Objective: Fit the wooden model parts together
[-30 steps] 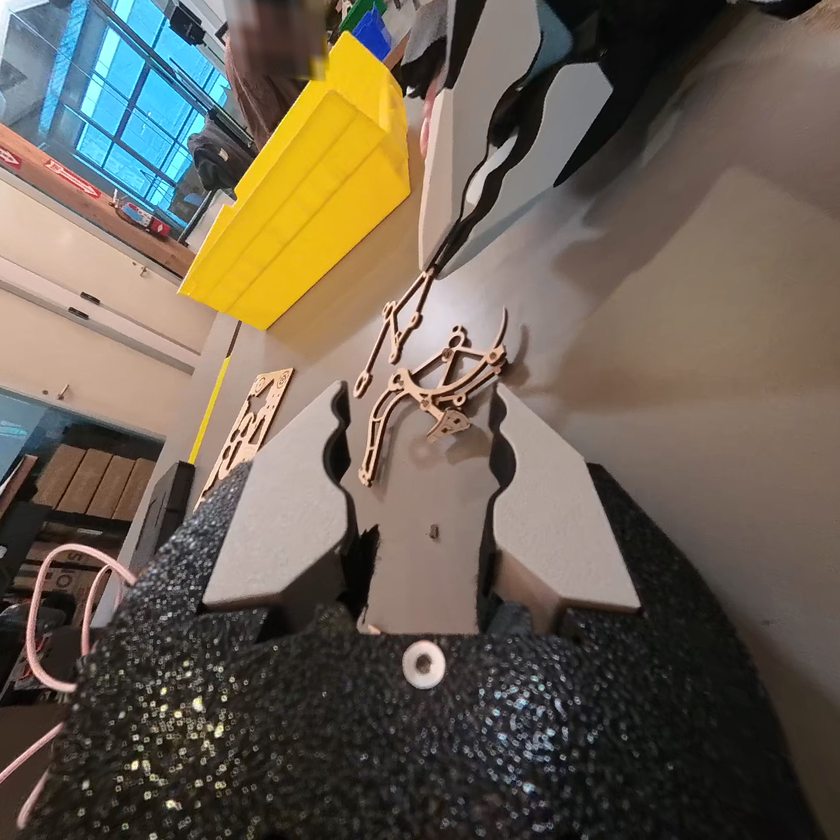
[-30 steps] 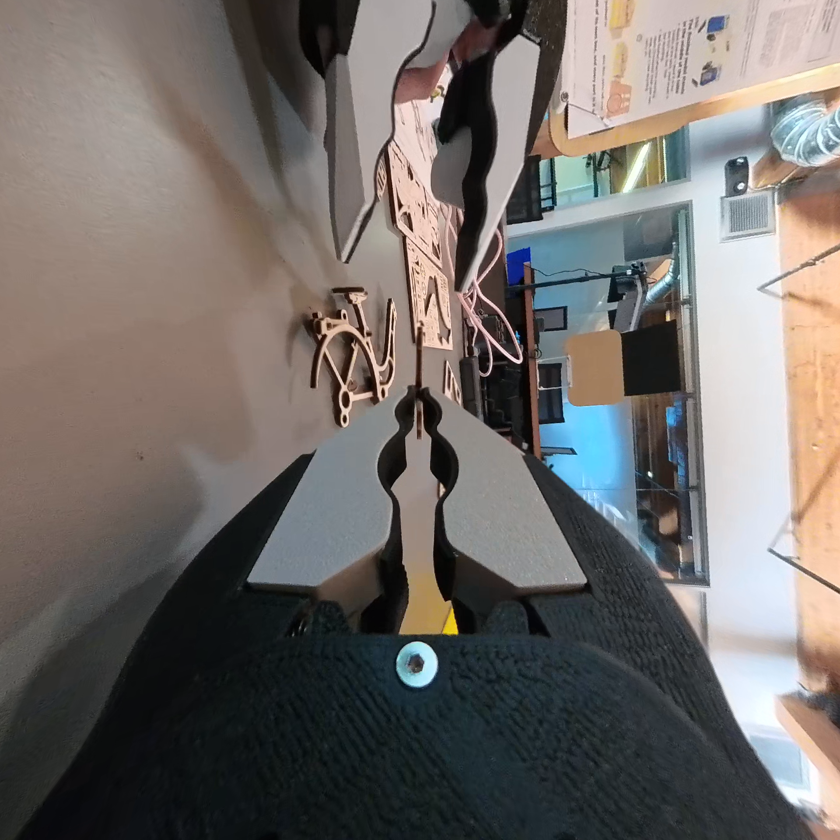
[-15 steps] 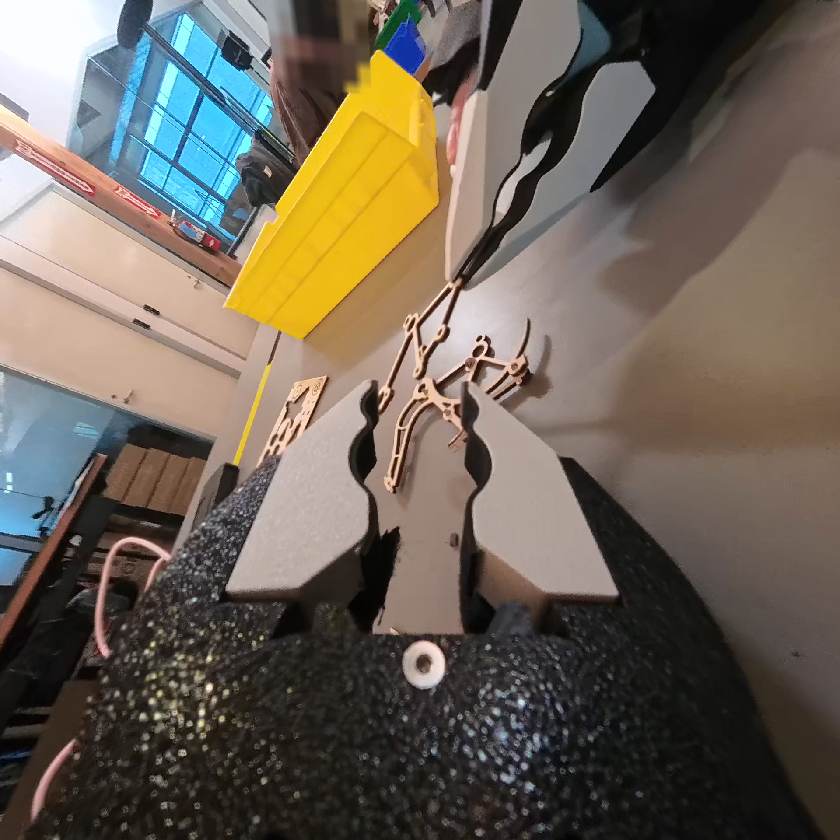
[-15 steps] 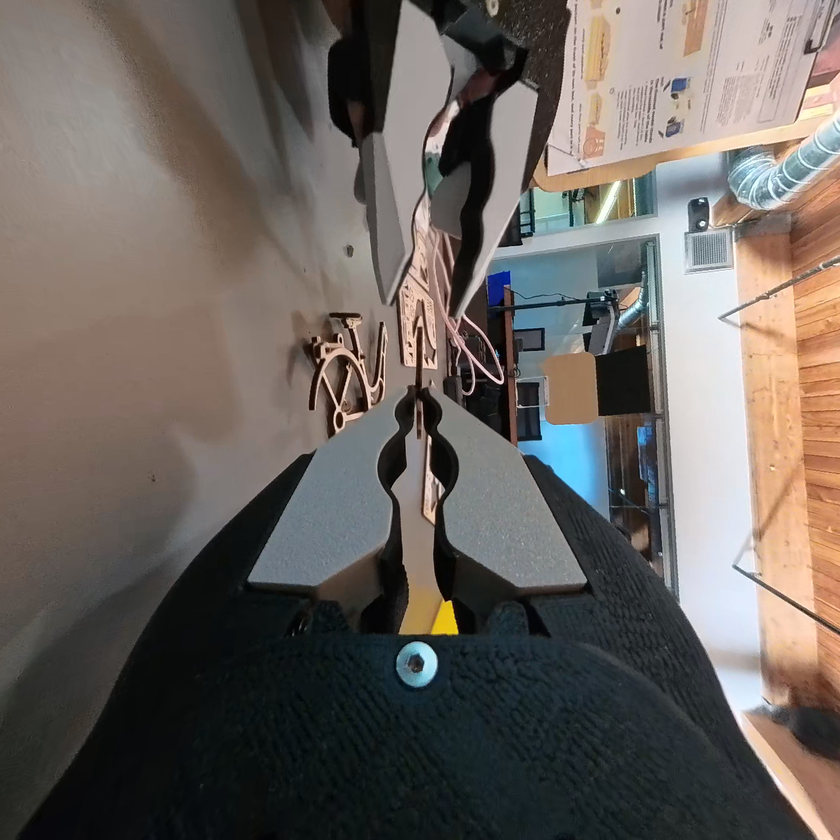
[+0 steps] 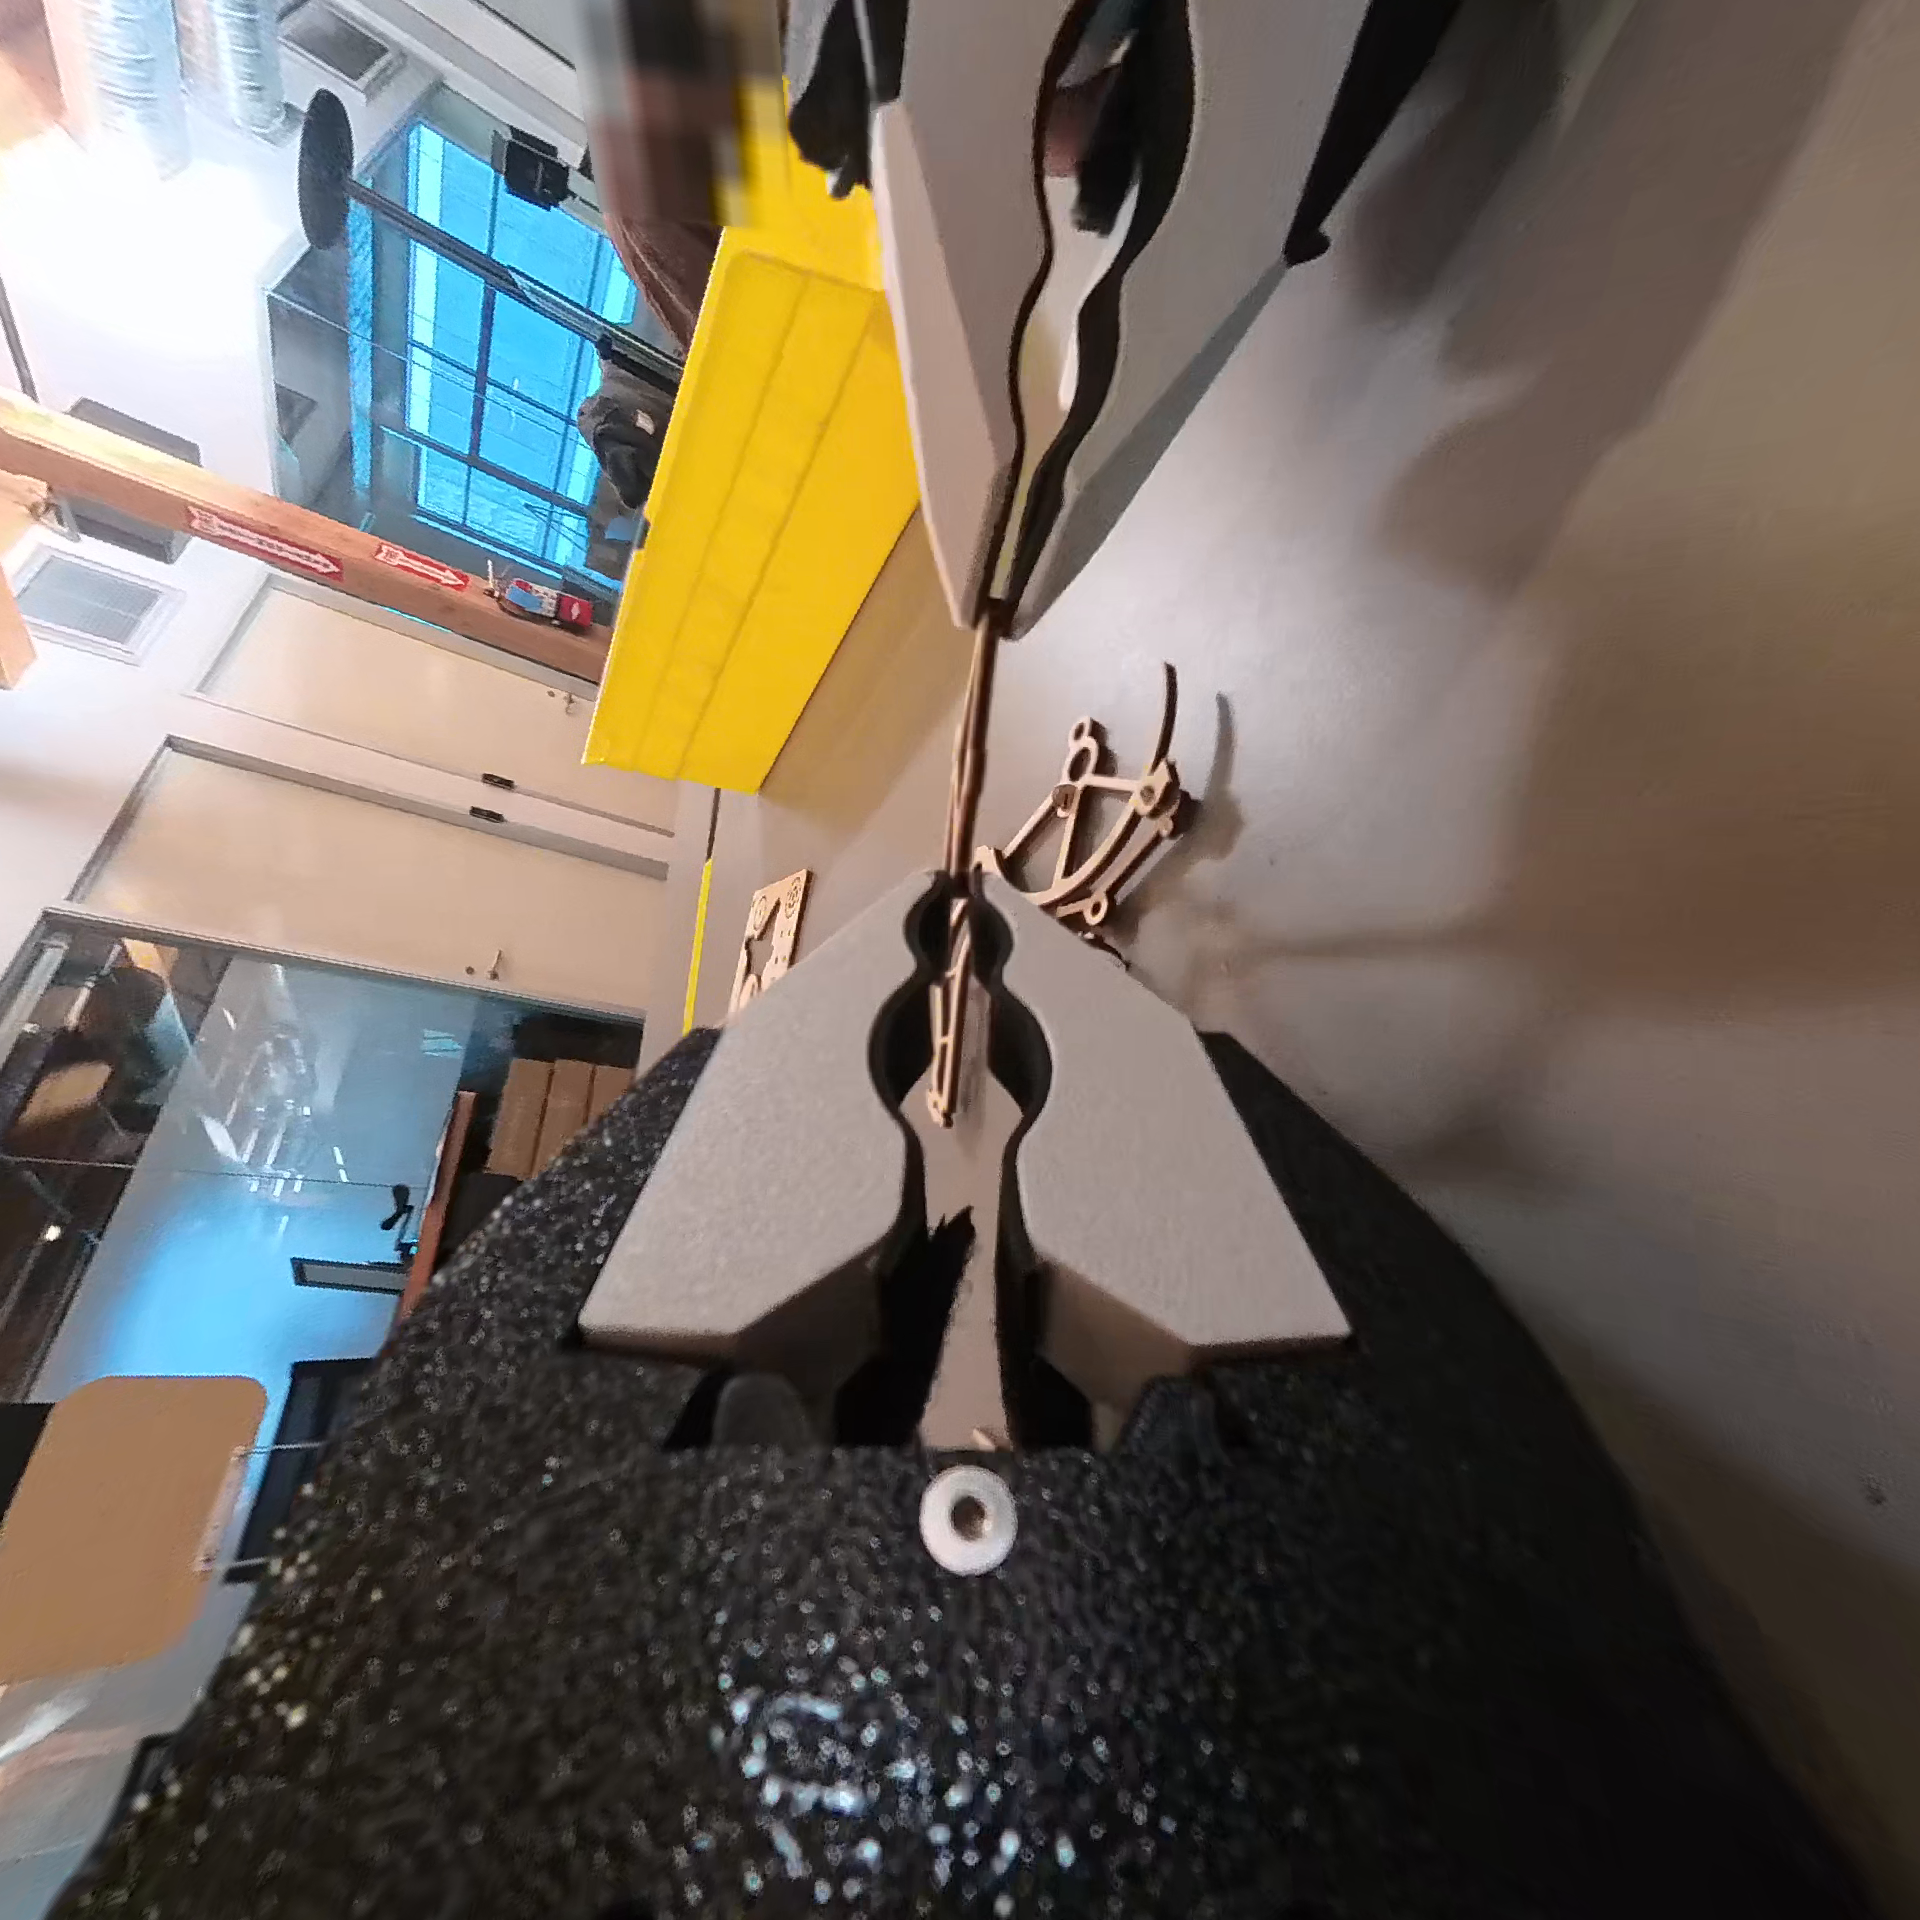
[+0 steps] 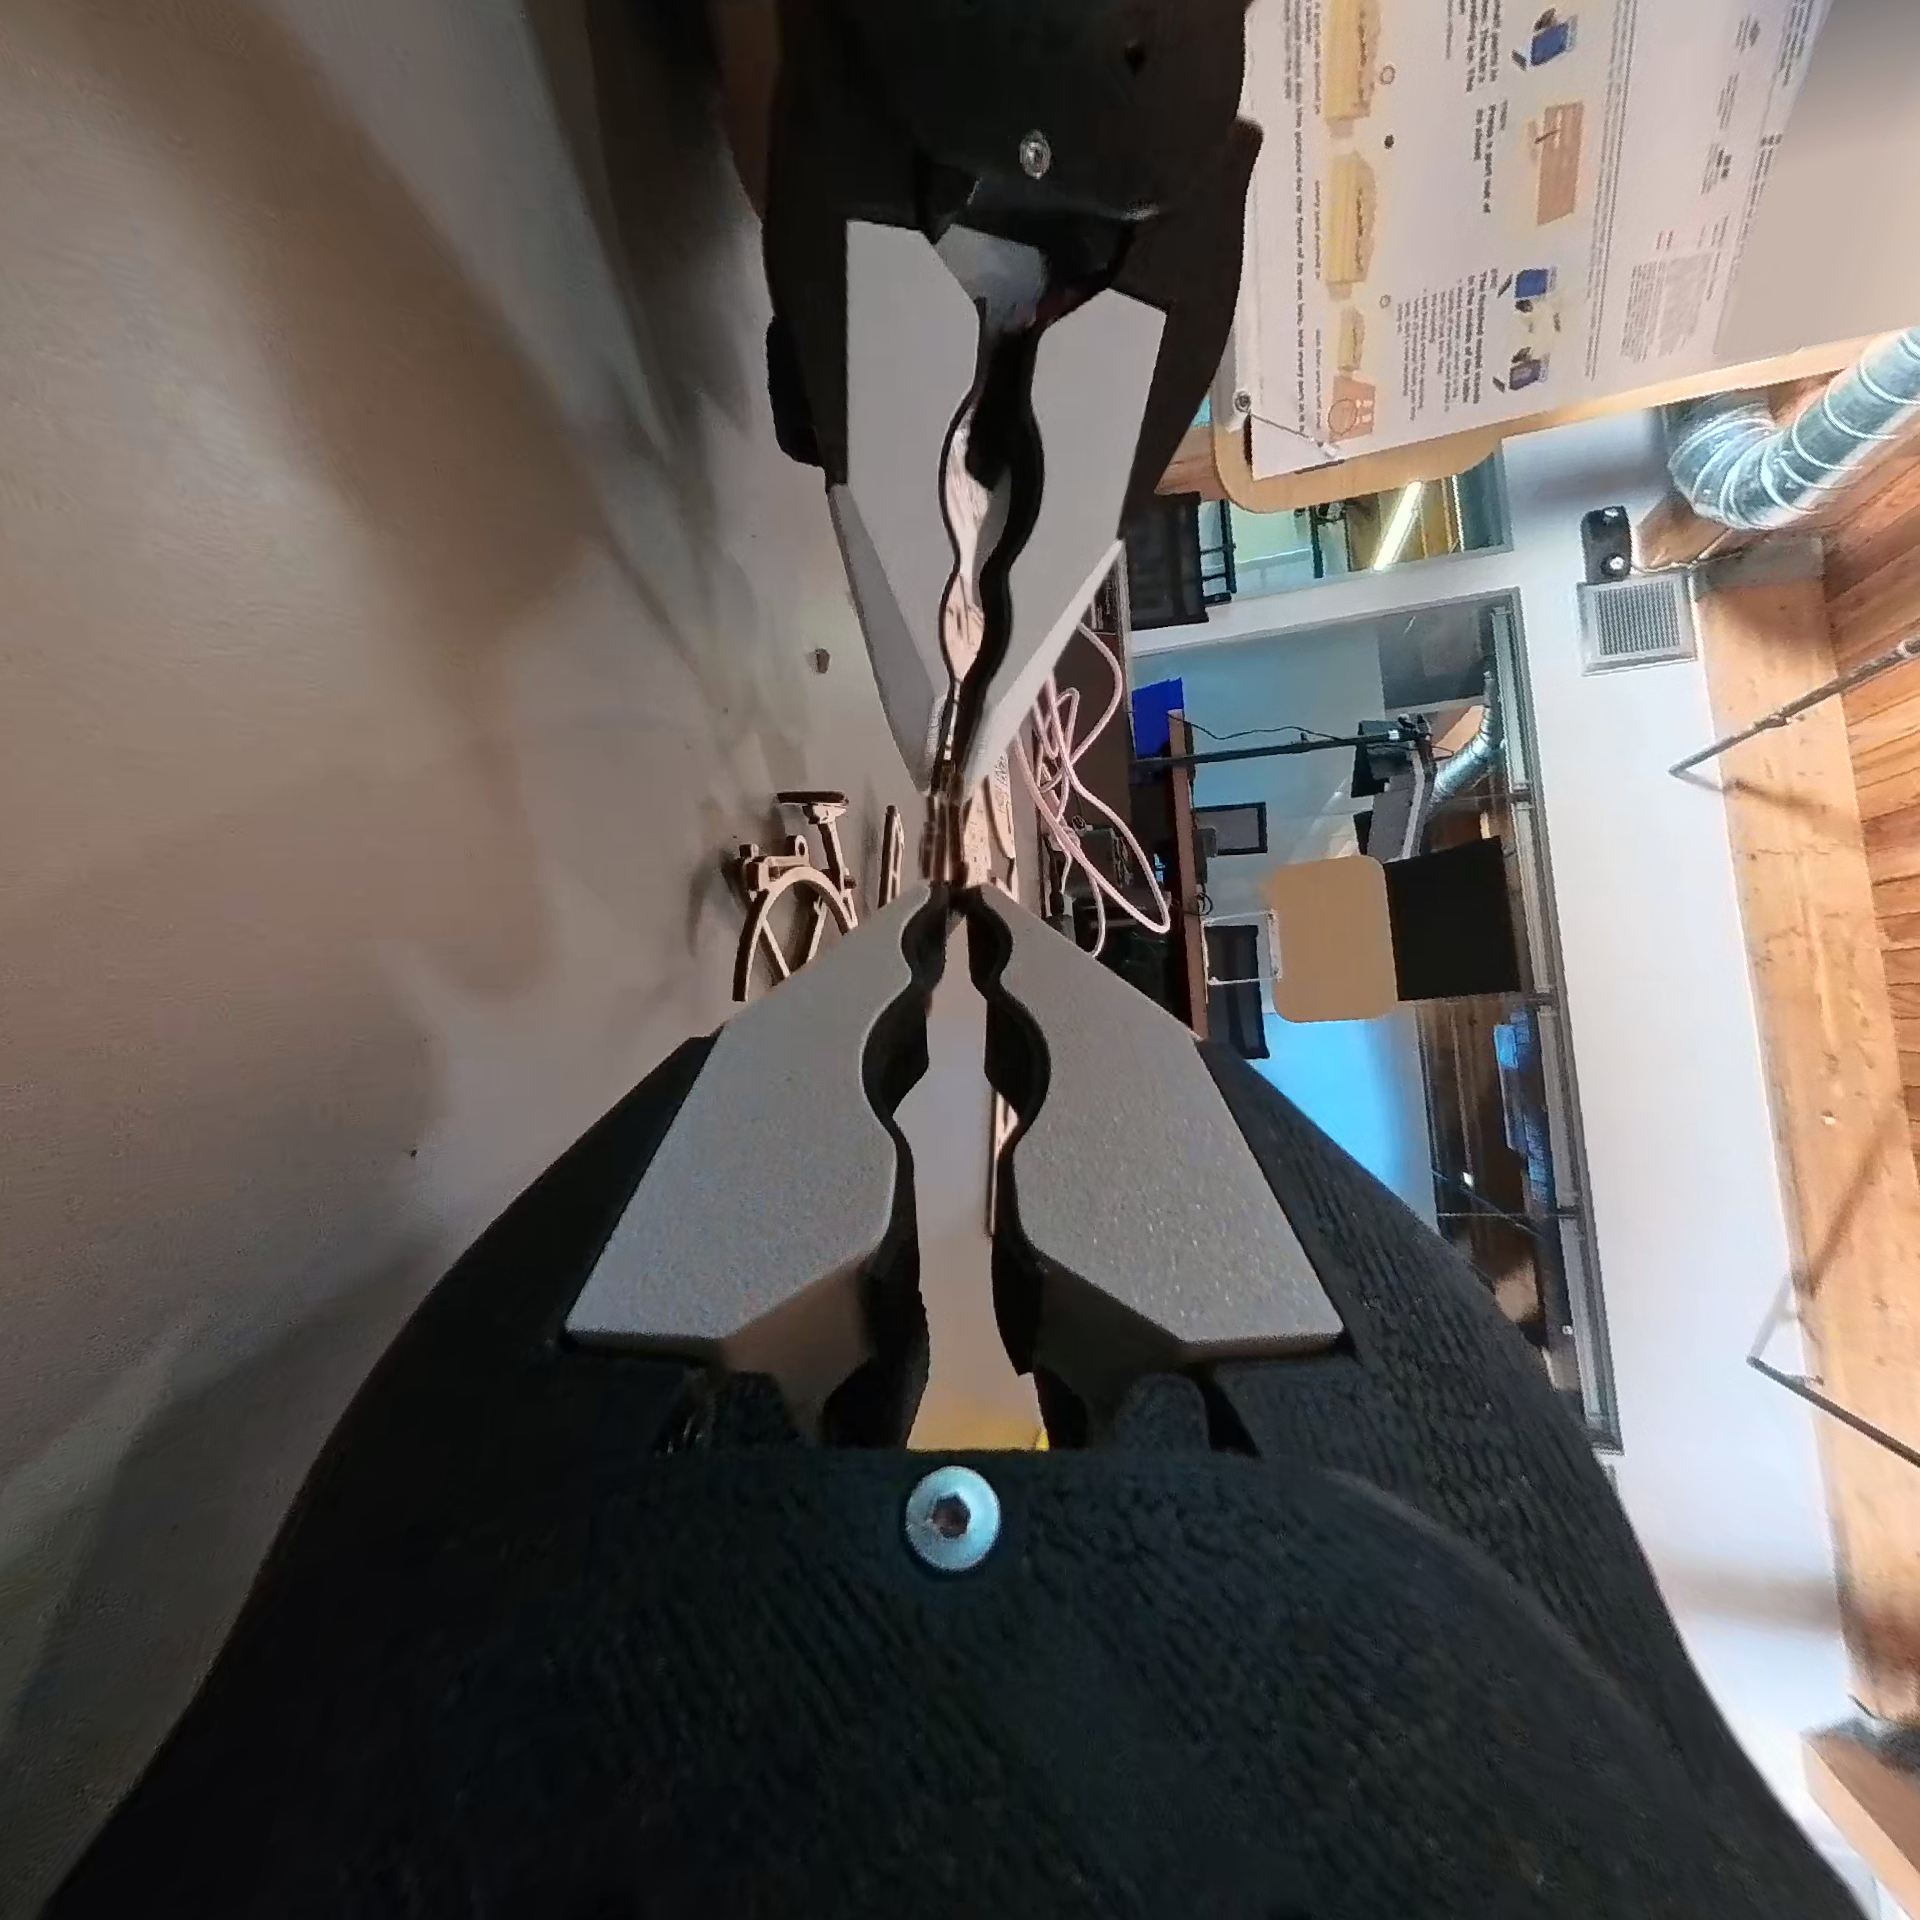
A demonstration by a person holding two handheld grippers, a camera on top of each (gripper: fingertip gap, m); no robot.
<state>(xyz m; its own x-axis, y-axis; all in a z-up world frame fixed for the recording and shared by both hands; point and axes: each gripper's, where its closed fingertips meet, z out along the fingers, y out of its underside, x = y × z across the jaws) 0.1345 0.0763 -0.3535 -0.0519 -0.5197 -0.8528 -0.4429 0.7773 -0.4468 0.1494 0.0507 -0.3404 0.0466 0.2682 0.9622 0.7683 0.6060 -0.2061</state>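
The left tongs (image 5: 961, 883) are clamped on a thin wooden frame piece (image 5: 951, 1023), seen edge-on, which runs back between the grey fingers (image 5: 790, 1122) and forward past their tips. At its far end the same thin wood meets the tips of the right tongs (image 5: 992, 613), which point back toward the camera, so the two tools face each other tip to tip above the grey bench (image 5: 1558, 727).

In the right wrist view, the right tongs (image 6: 948, 902) are pinched together on a thin wooden strip (image 6: 940, 831) at their very tips, and the left tongs (image 6: 951, 753) grip the wood from the far side. Whether this is one piece or two joined pieces cannot be told, as the wood is edge-on and blurred.

A partly built wooden bicycle (image 6: 790, 914) lies flat on the bench just left of the right tongs' tips. A yellow bin (image 5: 769, 520) stands on the bench beyond, and a wooden cut-out sheet (image 5: 769, 945) lies near the bench's edge. Pink cables (image 6: 1081, 810) hang past the edge.
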